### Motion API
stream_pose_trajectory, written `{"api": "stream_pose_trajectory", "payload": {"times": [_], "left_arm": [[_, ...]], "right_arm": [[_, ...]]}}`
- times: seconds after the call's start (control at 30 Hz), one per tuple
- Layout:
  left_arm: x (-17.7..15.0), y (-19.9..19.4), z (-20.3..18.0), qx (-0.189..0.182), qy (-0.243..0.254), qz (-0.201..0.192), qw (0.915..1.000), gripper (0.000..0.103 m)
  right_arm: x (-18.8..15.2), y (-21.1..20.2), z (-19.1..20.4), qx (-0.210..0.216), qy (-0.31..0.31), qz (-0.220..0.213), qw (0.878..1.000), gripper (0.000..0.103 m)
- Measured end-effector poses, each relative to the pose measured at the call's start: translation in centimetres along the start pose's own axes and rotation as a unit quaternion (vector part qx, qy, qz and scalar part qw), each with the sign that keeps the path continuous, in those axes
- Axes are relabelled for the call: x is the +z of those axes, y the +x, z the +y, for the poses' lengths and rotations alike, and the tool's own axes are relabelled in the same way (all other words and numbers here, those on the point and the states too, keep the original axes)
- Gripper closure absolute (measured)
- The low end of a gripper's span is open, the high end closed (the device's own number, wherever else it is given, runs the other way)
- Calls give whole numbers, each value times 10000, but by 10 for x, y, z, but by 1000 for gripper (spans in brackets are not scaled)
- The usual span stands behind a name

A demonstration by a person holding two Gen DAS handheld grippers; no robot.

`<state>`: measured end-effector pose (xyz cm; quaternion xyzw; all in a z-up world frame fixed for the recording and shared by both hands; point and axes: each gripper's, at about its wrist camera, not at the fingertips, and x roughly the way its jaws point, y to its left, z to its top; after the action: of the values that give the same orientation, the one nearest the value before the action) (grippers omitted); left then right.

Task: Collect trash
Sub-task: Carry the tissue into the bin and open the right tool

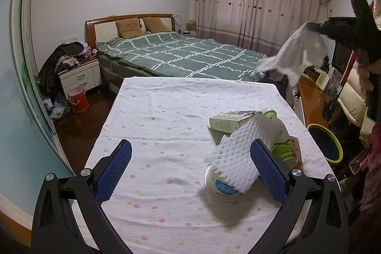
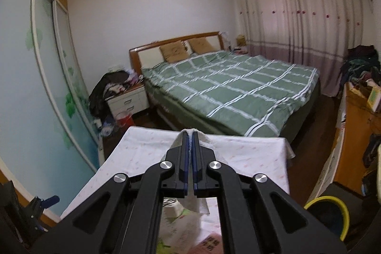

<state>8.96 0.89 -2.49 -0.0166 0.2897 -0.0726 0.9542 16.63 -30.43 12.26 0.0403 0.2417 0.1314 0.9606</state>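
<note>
Tissue (image 1: 300, 56) hangs clamped in right claw (image 2: 189, 135); left claw (image 1: 190, 151) gapes wide, empty.

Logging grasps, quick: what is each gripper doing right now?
Left gripper: open, holding nothing.
Right gripper: shut on the white tissue.

Your left gripper (image 1: 190, 167) hangs low with jaws spread wide. Your right gripper (image 2: 189, 137) is raised, jaws pressed together.

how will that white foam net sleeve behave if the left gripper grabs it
The white foam net sleeve probably squashes easily, given its open mesh. It looks light and leans on the bottle and cup, so pulling it may nudge both.
</note>
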Motion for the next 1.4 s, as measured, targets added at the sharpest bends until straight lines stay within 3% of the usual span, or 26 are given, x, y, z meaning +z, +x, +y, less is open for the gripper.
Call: {"api": "stream_pose_trajectory", "payload": {"times": [0.13, 0.33, 0.63, 0.77, 0.93, 1.0, 1.1, 1.13, 1.4], "left_arm": [[1, 1, -1, -61, -21, 11, 10000, 5], [1, 4, -12, -160, 64, 38, 9998, 5], [2, 11, -38, -315, 302, 125, 9990, 5], [3, 12, -47, -367, 395, 135, 9985, 5], [7, 14, -57, -409, 499, 146, 9978, 5], [7, 16, -60, -410, 521, 171, 9977, 5], [7, 19, -63, -411, 560, 207, 9974, 5], [7, 19, -63, -413, 566, 215, 9973, 5], [3, 23, -77, -687, 624, 262, 9953, 5]], "right_arm": [[4, -21, -29, -374, 70, -114, 9992, 100], [-17, -41, -100, -1146, 423, 32, 9925, 100], [-92, -26, -229, -2274, 1201, 859, 9625, 100], [-127, -10, -266, -2554, 1499, 1172, 9479, 100], [-158, 8, -294, -2841, 1636, 1556, 9318, 99], [-166, 11, -298, -2930, 1643, 1619, 9279, 93], [-173, 15, -305, -2960, 1708, 1722, 9239, 71], [-174, 15, -304, -2964, 1711, 1705, 9240, 67], [-177, 6, -297, -3026, 1563, 1605, 9264, 67]]}}
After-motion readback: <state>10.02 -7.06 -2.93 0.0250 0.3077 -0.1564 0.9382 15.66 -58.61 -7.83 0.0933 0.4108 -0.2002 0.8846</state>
